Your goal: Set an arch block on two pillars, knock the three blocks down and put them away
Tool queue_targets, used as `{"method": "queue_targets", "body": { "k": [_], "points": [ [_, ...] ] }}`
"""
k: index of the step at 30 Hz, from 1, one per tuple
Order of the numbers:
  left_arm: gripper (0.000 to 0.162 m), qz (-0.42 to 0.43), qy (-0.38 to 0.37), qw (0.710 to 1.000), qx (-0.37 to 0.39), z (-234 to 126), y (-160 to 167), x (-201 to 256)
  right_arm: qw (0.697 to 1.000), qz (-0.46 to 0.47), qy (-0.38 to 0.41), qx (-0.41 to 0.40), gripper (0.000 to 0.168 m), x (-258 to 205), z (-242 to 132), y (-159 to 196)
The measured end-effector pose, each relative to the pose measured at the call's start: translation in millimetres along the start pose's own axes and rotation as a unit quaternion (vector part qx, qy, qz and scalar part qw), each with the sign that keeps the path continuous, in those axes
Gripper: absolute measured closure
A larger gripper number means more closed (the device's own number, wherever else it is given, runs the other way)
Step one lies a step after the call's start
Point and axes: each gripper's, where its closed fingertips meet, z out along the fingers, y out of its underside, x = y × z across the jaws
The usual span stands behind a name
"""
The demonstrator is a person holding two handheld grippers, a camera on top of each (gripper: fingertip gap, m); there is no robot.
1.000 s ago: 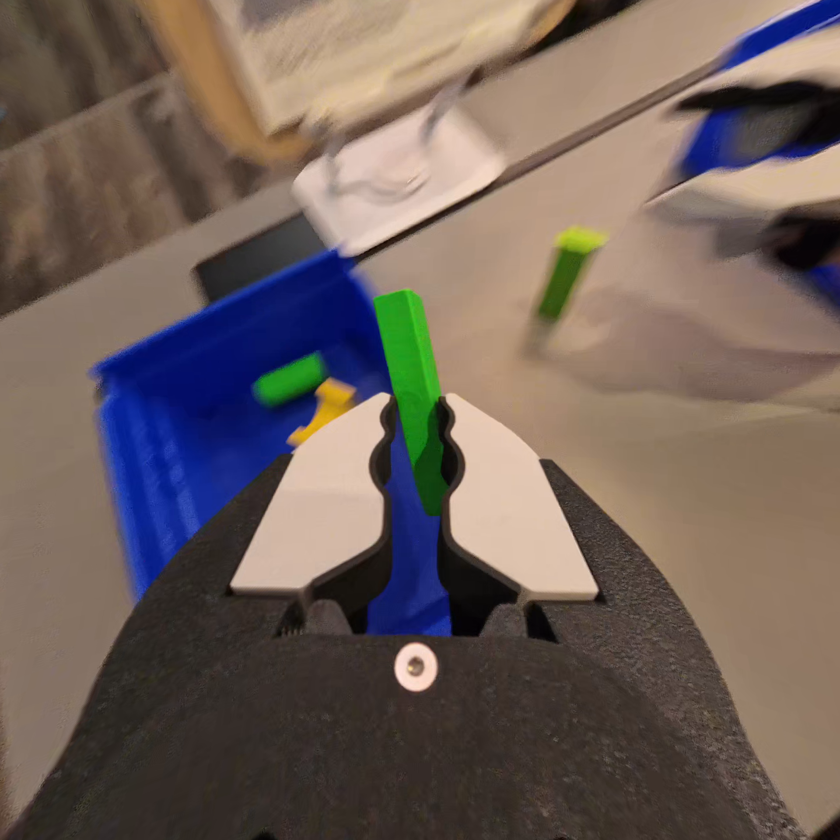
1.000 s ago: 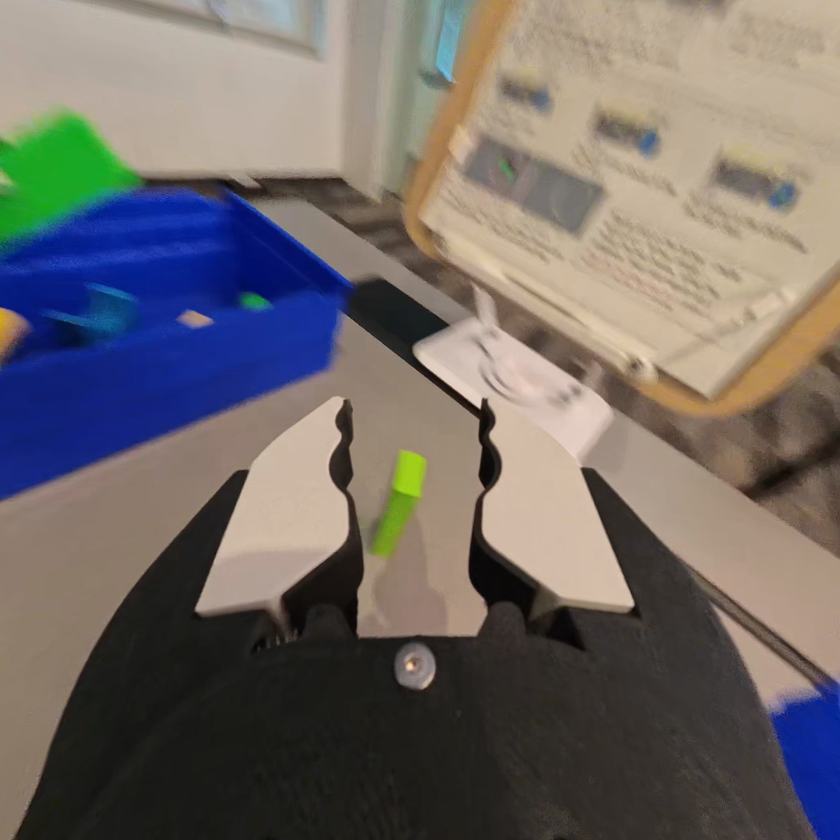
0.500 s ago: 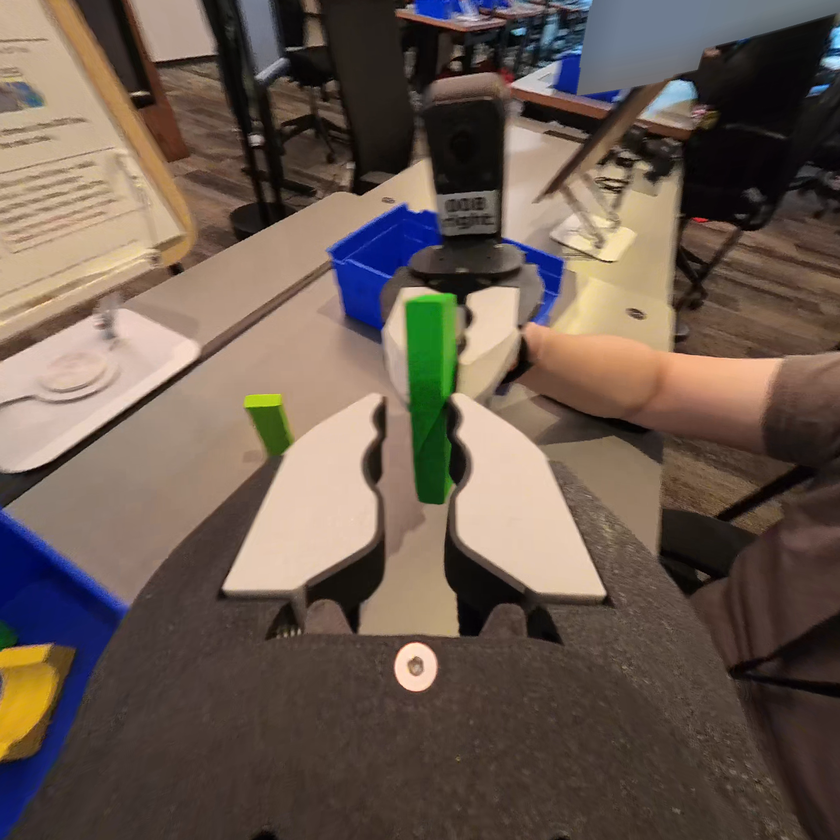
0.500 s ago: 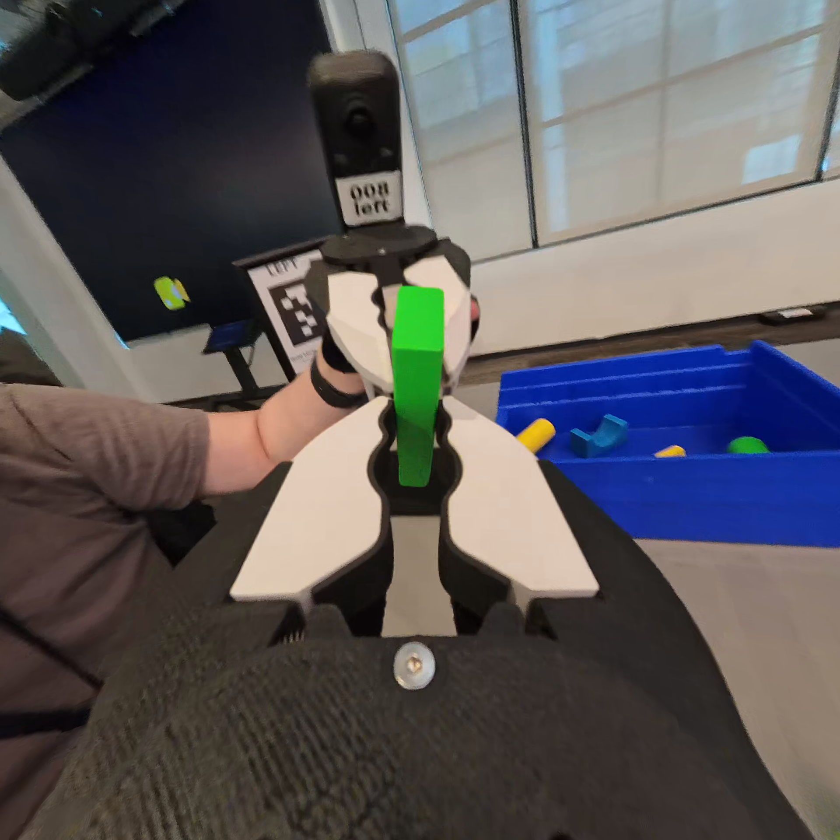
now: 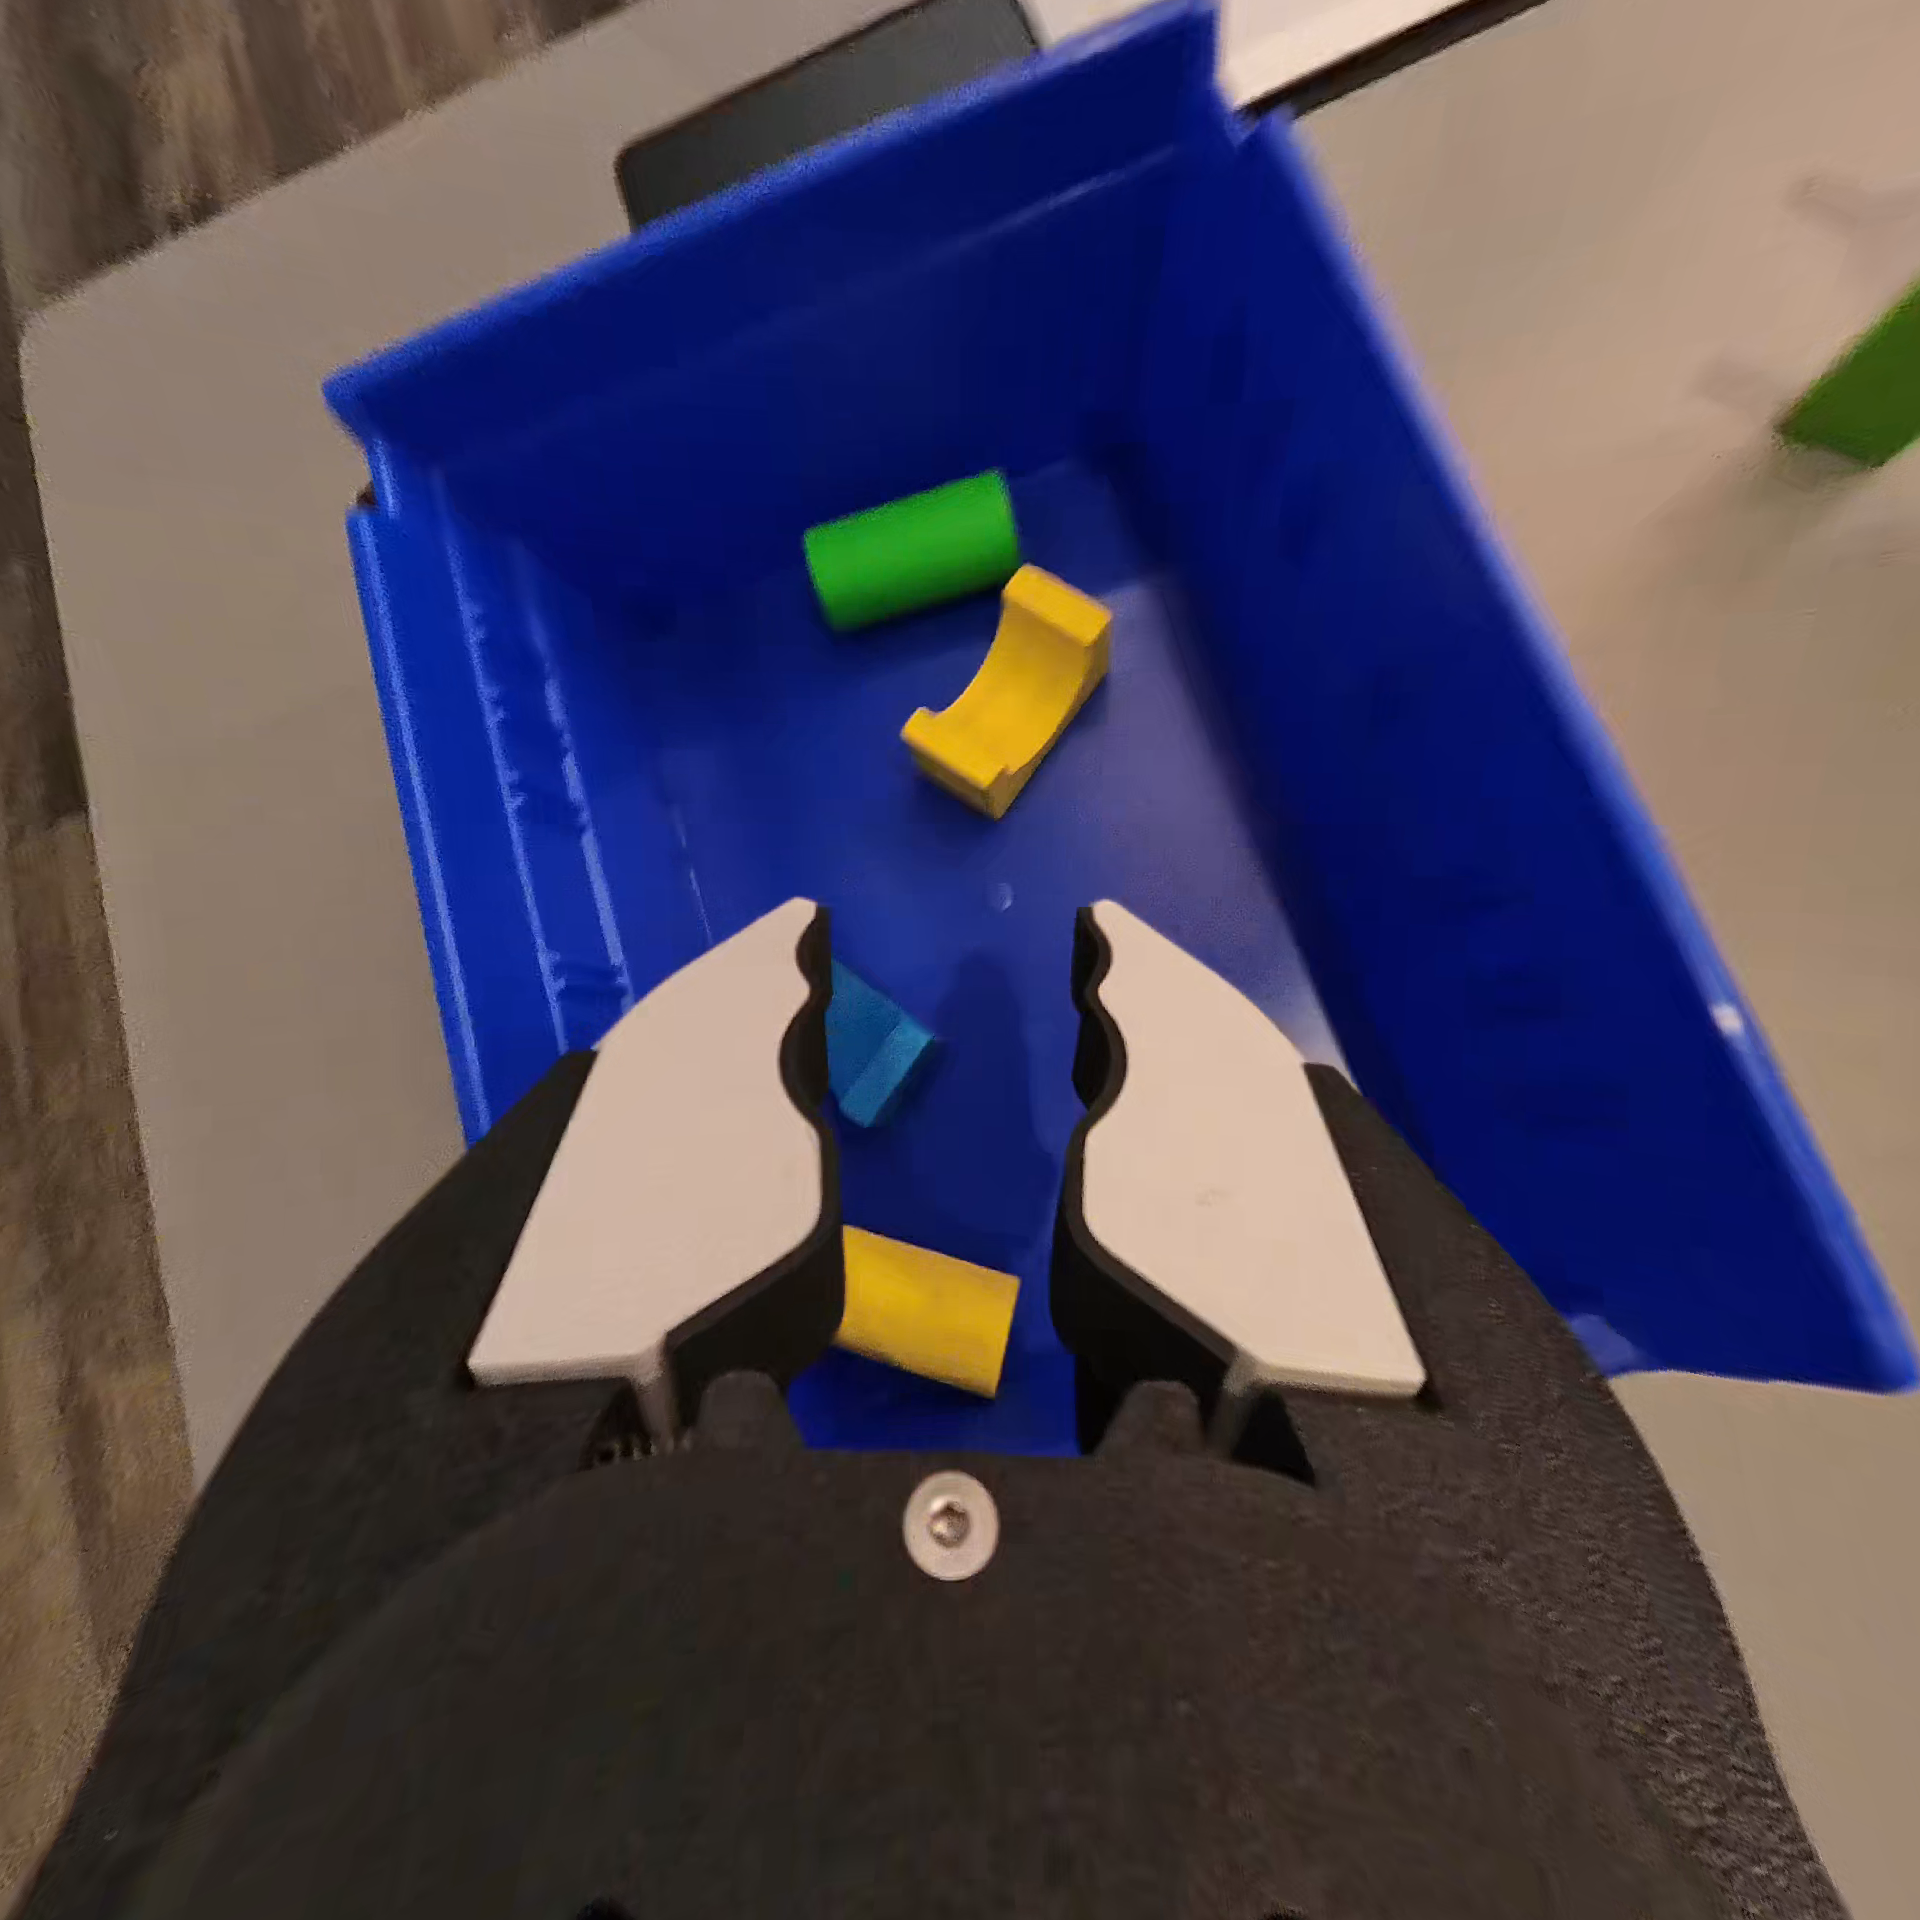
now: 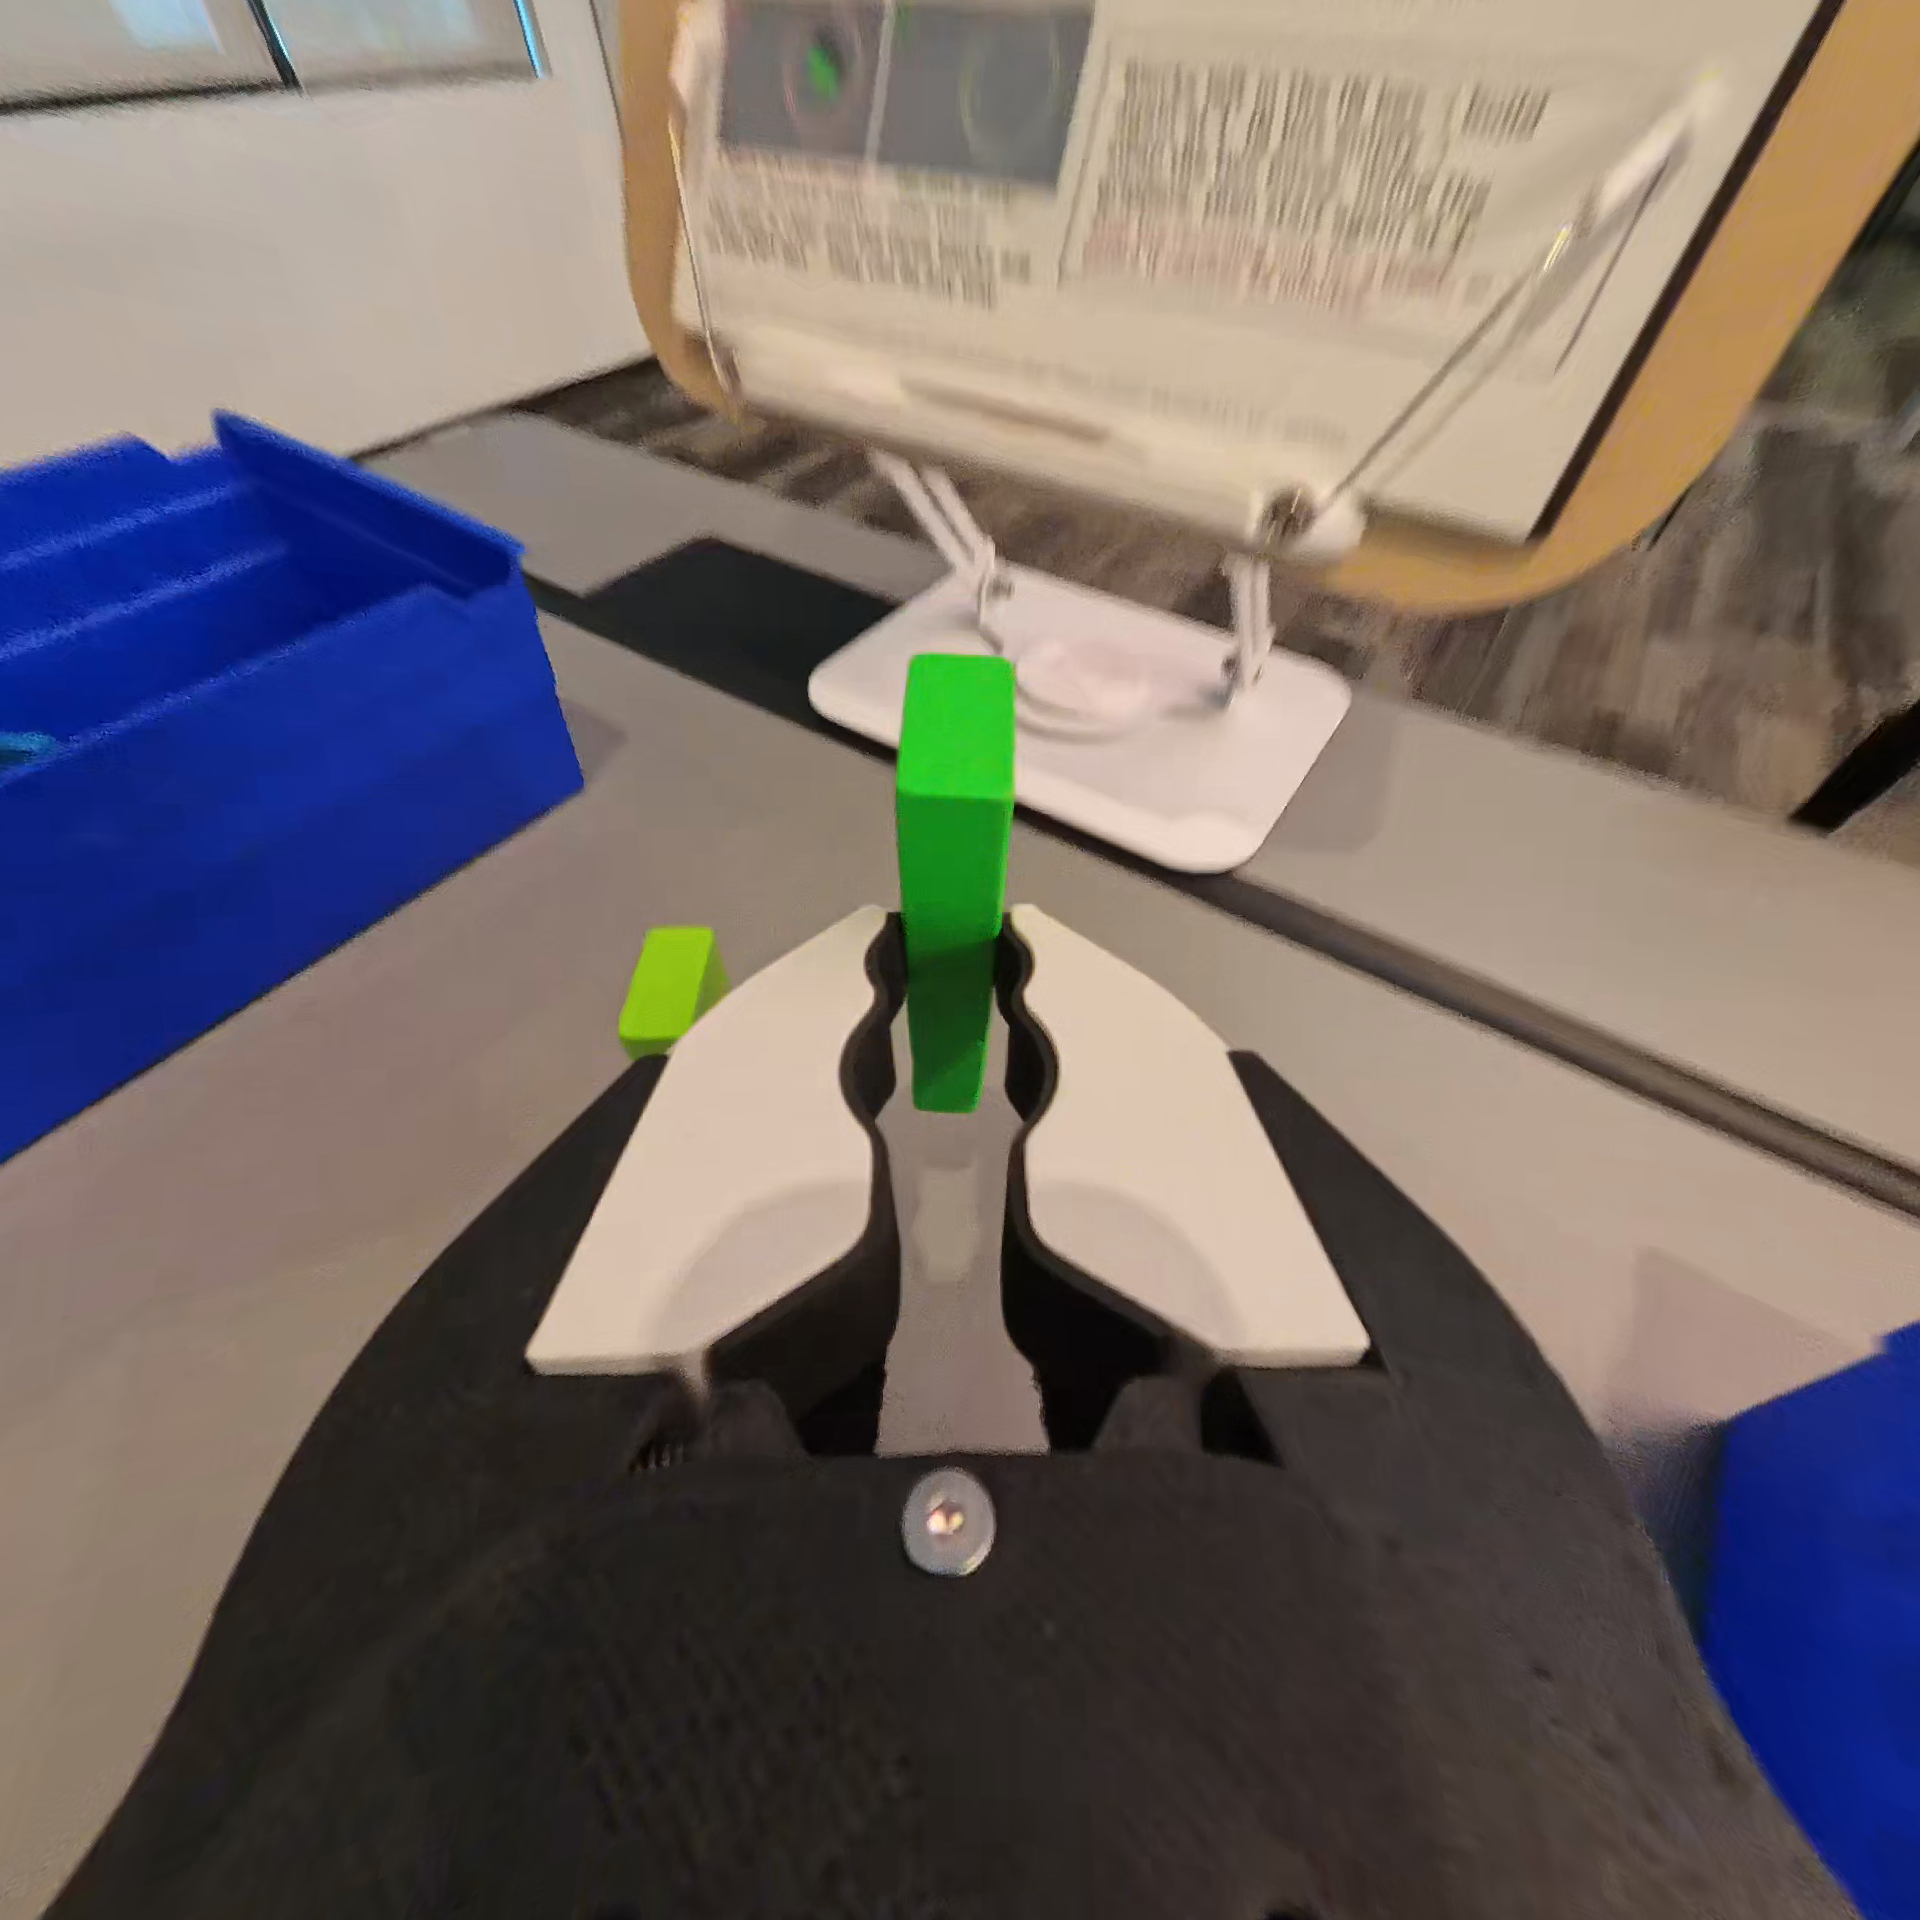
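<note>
A green pillar block [image 6: 954, 831] is clamped upright in the right gripper [image 6: 951, 925]; likely light, rigid, slick (best gripped mid-length). The left gripper [image 5: 951, 914] is held open, empty, above the blue bin [image 5: 1403, 727]; its yellow arch [image 5: 1008, 691] lies at twelve o'clock.

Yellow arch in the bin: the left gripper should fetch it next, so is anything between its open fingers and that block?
Nothing visible blocks it. The left gripper hovers open over the blue bin; only bare bin floor separates it from the yellow arch.
</note>
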Motion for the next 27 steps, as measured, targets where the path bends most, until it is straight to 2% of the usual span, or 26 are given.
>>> {"method": "queue_targets", "body": {
  "k": [4,8,16,27],
  "points": [
    [0.119,-0.04,0.017,0.999,0.004,6,11,-3,0.997,0.039,-0.024,-0.059,0.151,-6,20,34],
    [0.117,-0.043,0.008,0.999,-0.007,4,16,-11,0.996,0.019,-0.017,-0.086,0.151,-14,29,54],
    [0.115,-0.041,-0.007,0.999,-0.008,-3,15,-18,0.995,-0.005,0.005,-0.097,0.151,-12,33,66],
    [0.116,0.02,-0.009,0.999,-0.038,0,23,-17,0.993,0.0,-0.002,-0.115,0.147,-9,31,73]
  ]
}}
